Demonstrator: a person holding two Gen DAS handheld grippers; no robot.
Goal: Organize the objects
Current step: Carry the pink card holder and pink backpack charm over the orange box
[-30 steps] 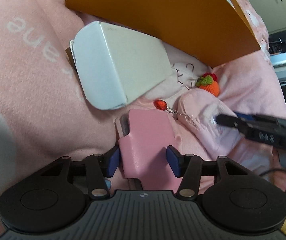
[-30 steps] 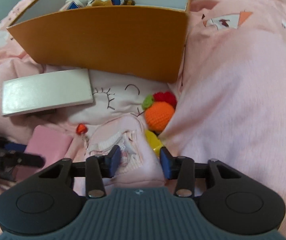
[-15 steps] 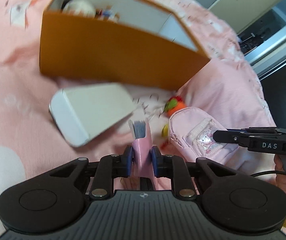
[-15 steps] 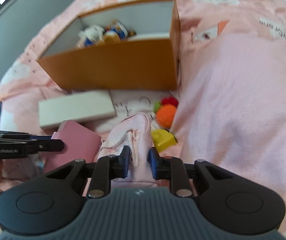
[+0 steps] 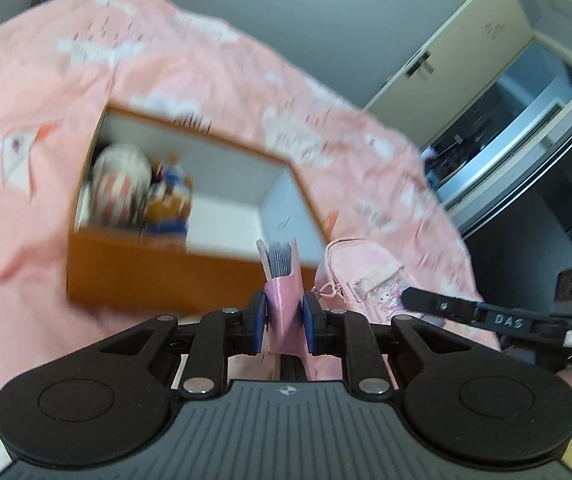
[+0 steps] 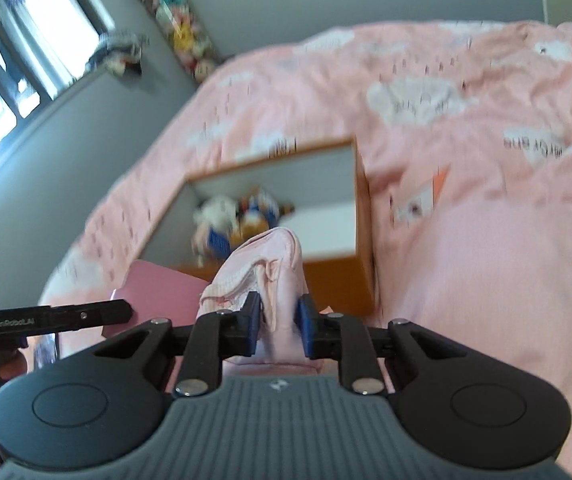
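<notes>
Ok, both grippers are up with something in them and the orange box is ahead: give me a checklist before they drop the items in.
1. Left gripper clamped on the pink case: ok.
2. Right gripper clamped on the pink mini backpack: ok.
3. Orange box open at the top: ok.
4. Free room in the box beside the plush toys: ok, the right part shows bare white floor.
5. Items already above the box opening: cannot tell, the frames are blurred.
6. Keychain clip hanging clear of the case: cannot tell.

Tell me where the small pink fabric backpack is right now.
The small pink fabric backpack is clamped in the right gripper, in front of the orange cardboard box, with the pink case held by the left gripper beside it.
</notes>
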